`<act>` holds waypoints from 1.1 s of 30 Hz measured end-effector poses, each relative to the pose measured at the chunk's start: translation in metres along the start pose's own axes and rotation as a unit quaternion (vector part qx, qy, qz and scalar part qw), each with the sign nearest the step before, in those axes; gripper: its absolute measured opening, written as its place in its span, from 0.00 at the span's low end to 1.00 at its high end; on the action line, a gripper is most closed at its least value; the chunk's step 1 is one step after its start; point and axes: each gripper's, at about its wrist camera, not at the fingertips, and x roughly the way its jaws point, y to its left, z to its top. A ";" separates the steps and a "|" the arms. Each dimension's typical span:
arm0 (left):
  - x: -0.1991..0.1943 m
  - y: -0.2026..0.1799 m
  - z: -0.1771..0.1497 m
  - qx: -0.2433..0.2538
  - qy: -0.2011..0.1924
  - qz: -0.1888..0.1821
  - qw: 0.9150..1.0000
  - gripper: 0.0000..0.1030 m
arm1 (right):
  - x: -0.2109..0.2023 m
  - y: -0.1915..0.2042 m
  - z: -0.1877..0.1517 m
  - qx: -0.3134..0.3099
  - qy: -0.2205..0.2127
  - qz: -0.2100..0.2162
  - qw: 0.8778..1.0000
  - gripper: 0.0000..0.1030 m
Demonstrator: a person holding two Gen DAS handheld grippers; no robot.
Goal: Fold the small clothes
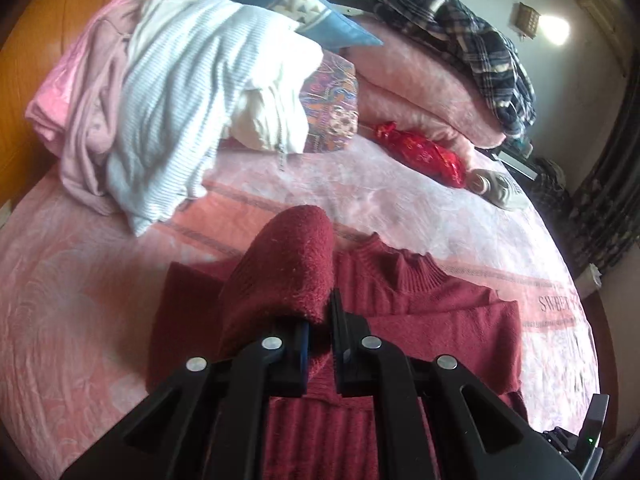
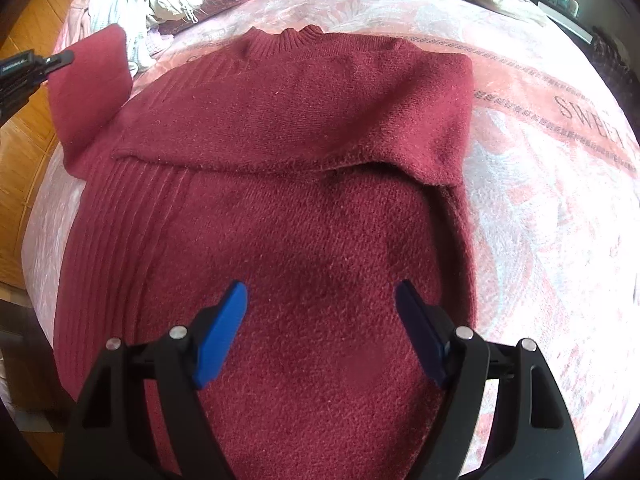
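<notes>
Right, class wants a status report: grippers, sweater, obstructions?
Left gripper shut on sweater sleeve, lifted. Right gripper open above dark red sweater, one sleeve folded across. Clothes pile beside, not blocking.

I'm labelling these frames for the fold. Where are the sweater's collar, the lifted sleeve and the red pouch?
collar (image 2: 298,34): right wrist view, ribbed neck edge.
lifted sleeve (image 1: 288,264): left wrist view, middle of the raised cuff end.
red pouch (image 1: 424,154): left wrist view, centre of its body.

The left gripper pointed steeply downward, its jaws clamped shut on the sleeve. The right gripper pointed more steeply down, its jaws spread wide with nothing between them.
</notes>
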 end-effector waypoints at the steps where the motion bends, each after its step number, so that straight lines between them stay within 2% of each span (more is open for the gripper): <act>1: 0.002 -0.010 -0.004 0.006 0.003 -0.005 1.000 0.08 | -0.002 0.000 -0.001 -0.001 -0.001 0.001 1.000 0.74; 8: 0.041 -0.088 -0.031 0.040 0.046 -0.036 0.998 0.08 | -0.010 -0.010 -0.010 0.010 -0.004 0.002 1.000 0.74; 13: 0.065 -0.125 -0.055 0.063 0.073 -0.047 0.994 0.08 | -0.011 -0.023 -0.017 0.024 -0.003 0.006 1.000 0.74; 17: 0.084 -0.134 -0.066 0.070 0.092 -0.032 0.993 0.08 | -0.010 -0.030 -0.021 0.029 0.000 0.009 1.000 0.74; 22: 0.108 -0.135 -0.083 0.070 0.131 -0.034 0.988 0.10 | 0.002 -0.033 -0.023 0.035 0.016 0.014 0.999 0.74; 25: 0.125 -0.134 -0.098 0.073 0.180 -0.039 0.980 0.17 | 0.013 -0.032 -0.023 0.033 0.027 0.006 0.999 0.76; 28: 0.116 -0.127 -0.103 0.065 0.195 -0.059 0.977 0.29 | 0.015 -0.033 -0.023 0.030 0.028 0.008 0.999 0.79; 30: 0.094 -0.118 -0.099 0.054 0.195 -0.086 0.976 0.57 | 0.014 -0.034 -0.021 0.030 0.031 0.011 0.999 0.79; 33: 0.052 -0.097 -0.083 0.055 0.163 -0.105 0.979 0.63 | 0.012 -0.035 -0.015 0.033 0.038 0.007 0.999 0.76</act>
